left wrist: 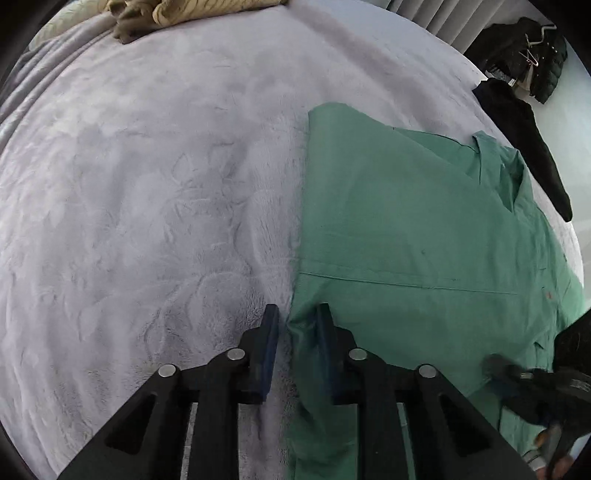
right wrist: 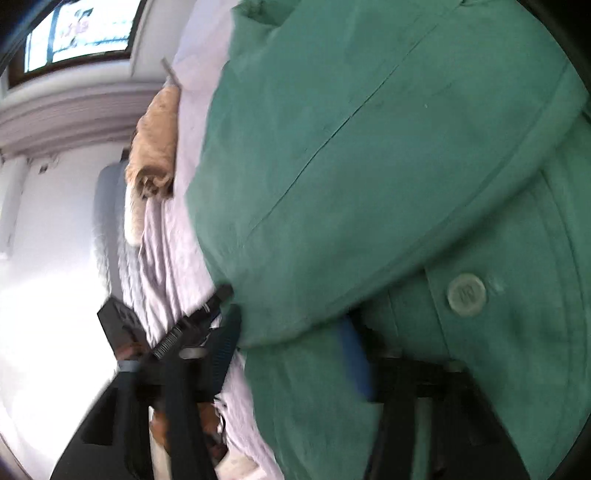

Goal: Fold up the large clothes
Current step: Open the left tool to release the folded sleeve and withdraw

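Observation:
A green button-up shirt point(left wrist: 413, 236) lies spread on the pale lilac plush bedcover point(left wrist: 155, 206), collar toward the far right. My left gripper point(left wrist: 297, 317) is open, its blue-padded jaws straddling the shirt's near left edge, low over the bed. In the right wrist view the shirt point(right wrist: 369, 155) fills most of the frame, with a pale button point(right wrist: 466, 294) close by. My right gripper point(right wrist: 291, 332) is open with a fold of the shirt between its jaws; the view is blurred. The right gripper also shows in the left wrist view point(left wrist: 535, 384) at the shirt's near right edge.
A tan crumpled garment point(left wrist: 155, 14) lies at the far edge of the bed, also in the right wrist view point(right wrist: 155, 144). A black garment point(left wrist: 528, 147) lies at the bed's right edge, and a dark jacket on a hanger point(left wrist: 532, 55) is beyond it.

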A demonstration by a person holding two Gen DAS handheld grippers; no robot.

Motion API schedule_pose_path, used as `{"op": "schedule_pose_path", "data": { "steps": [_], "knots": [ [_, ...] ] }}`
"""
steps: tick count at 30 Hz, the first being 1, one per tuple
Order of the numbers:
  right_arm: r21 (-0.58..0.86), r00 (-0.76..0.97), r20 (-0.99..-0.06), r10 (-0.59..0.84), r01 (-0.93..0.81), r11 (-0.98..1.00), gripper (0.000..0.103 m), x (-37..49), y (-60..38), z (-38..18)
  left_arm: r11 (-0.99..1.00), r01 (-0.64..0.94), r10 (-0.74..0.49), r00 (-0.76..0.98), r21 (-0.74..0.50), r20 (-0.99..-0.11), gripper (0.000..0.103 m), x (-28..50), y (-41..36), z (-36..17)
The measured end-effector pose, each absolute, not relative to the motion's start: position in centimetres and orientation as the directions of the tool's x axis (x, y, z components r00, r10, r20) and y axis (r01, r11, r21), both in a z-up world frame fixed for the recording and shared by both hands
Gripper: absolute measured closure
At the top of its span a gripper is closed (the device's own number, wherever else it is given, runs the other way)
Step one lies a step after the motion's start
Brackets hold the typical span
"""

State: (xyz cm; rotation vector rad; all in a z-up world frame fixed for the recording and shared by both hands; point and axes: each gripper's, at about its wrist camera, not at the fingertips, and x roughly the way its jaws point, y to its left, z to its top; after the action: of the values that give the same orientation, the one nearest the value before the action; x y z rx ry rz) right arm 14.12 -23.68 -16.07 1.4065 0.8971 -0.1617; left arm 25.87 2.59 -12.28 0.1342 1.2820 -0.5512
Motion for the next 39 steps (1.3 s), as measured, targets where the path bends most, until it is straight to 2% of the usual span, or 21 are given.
{"op": "schedule_pose_path", "data": {
  "steps": [5,8,13,16,21,25,28,31,35,39],
  "knots": [
    [0.721,0.611,-0.691,0.386,0.614,0.32,0.099,15.4,-22.6,-15.9,0.852,0.517,-0.237,0.251,-0.077,-0.938,0.081,24.8,2.6,-13.3],
    [0.724,0.608,-0.686,0.399,0.624,0.294,0.1,15.0,-22.9,-16.6,0.859,0.512,-0.196,0.28,-0.027,-0.94,0.081,24.1,3.1,-14.3],
    [0.676,0.536,-0.736,0.413,0.591,0.44,0.099,13.4,-21.8,-14.5,0.871,0.491,-0.173,0.348,0.022,-0.922,0.081,21.9,4.5,-11.1],
    [0.642,0.543,-0.763,0.35,0.574,0.508,0.097,11.4,-22.8,-12.3,0.863,0.505,-0.231,0.374,-0.012,-0.898,0.081,20.6,4.4,-8.3],
    [0.544,0.586,-0.8,0.129,0.618,0.567,0.096,10.5,-28.5,-8.4,0.844,0.535,-0.286,0.393,-0.036,-0.874,0.08,21.0,0.5,-7.1],
    [0.477,0.556,-0.83,0.045,0.665,0.575,0.096,10.8,-32.3,-8.4,0.837,0.545,-0.288,0.381,-0.038,-0.879,0.08,23.0,-2.8,-9.4],
    [0.405,0.47,-0.882,0.036,0.716,0.568,0.098,10.0,-34.2,-11.2,0.865,0.502,-0.198,0.366,0.013,-0.909,0.08,24.5,-3.9,-13.3],
    [0.478,0.525,-0.848,0.072,0.7,0.531,0.103,7.9,-35.0,-12.4,0.873,0.484,-0.253,0.35,-0.058,-0.902,0.081,25.0,-2.6,-13.7],
    [0.496,0.536,-0.84,0.079,0.703,0.509,0.099,6.3,-34.9,-11.8,0.869,0.492,-0.161,0.39,0.058,-0.907,0.08,24.5,-1.2,-11.7],
    [0.509,0.539,-0.836,0.103,0.692,0.512,0.098,4.8,-33.8,-10.8,0.86,0.509,-0.199,0.375,0.022,-0.906,0.08,22.2,1.5,-8.9]
  ]
}}
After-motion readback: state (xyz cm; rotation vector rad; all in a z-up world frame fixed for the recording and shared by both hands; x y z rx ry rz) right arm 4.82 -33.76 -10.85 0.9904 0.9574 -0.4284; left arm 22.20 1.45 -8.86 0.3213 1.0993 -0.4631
